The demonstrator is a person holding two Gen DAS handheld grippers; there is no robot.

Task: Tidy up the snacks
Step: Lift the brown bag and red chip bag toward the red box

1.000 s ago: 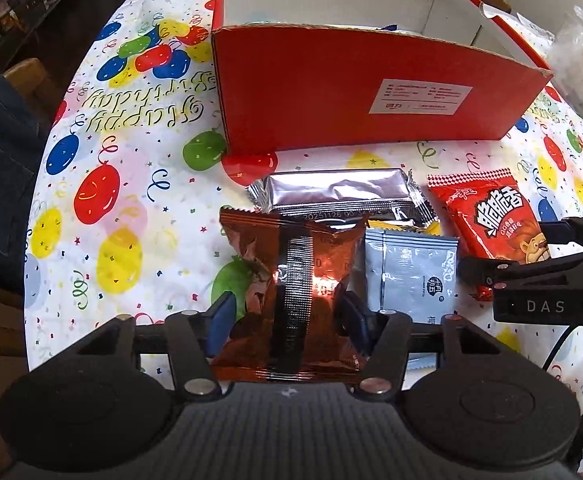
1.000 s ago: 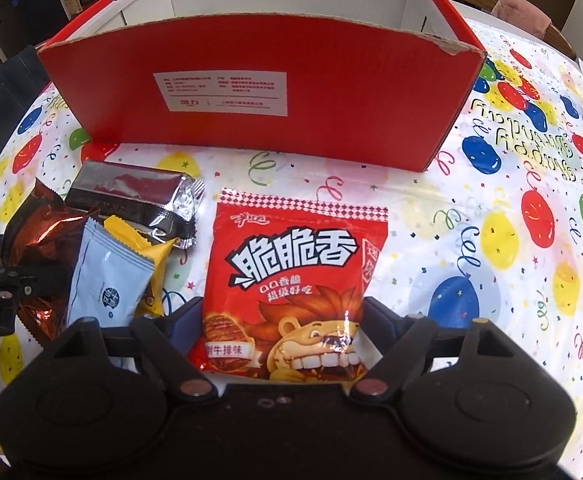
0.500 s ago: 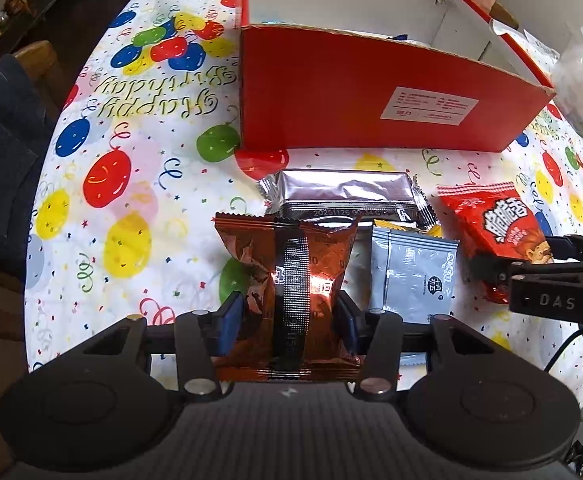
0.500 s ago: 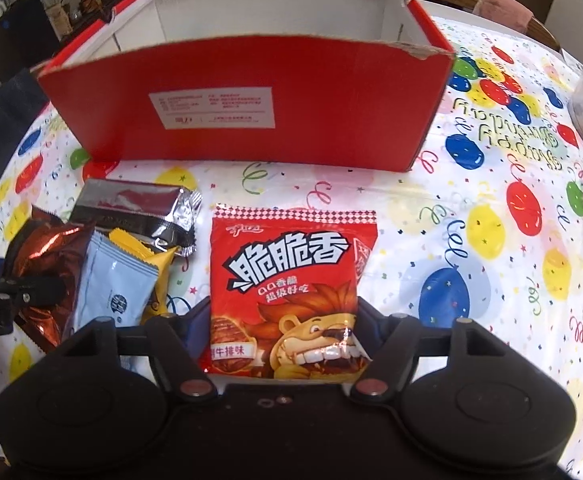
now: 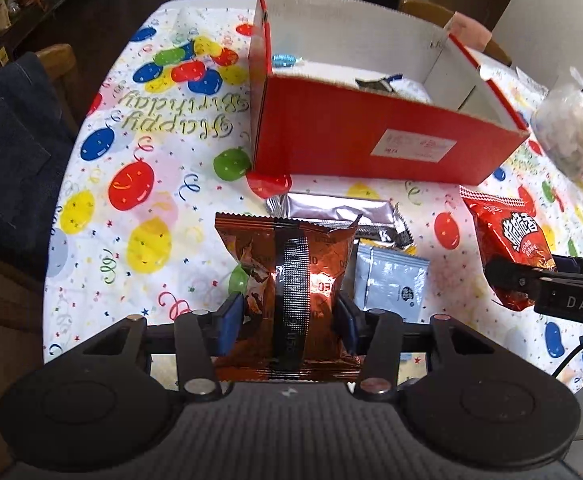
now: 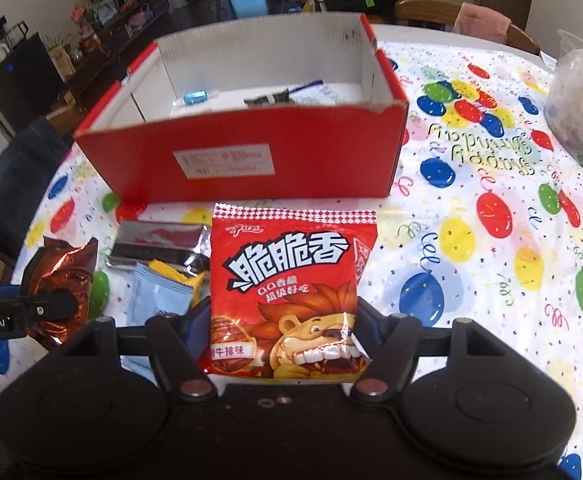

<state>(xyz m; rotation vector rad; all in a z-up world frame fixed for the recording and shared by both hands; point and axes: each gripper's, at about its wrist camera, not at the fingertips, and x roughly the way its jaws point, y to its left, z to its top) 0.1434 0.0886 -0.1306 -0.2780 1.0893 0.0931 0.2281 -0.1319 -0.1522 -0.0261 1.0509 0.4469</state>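
Note:
My left gripper [image 5: 289,316] is shut on a copper-brown foil snack bag [image 5: 287,276] and holds it above the table. My right gripper [image 6: 279,332] is shut on a red lion snack bag [image 6: 287,292], also lifted. The red cardboard box [image 5: 371,148] with white inside stands beyond both; it also shows in the right wrist view [image 6: 251,160] and holds a few small items. A silver packet [image 5: 331,210], a pale blue sachet [image 5: 391,280] and a yellow packet [image 6: 171,272] lie on the balloon tablecloth before the box.
A clear plastic bag [image 5: 575,132] of pale snacks sits at the right of the table. A chair with a denim garment [image 5: 3,152] stands at the left edge. Another chair [image 6: 471,20] stands behind the table.
Both grippers have risen with their bags, so the inside of the box has come into view. The packets on the table have not moved.

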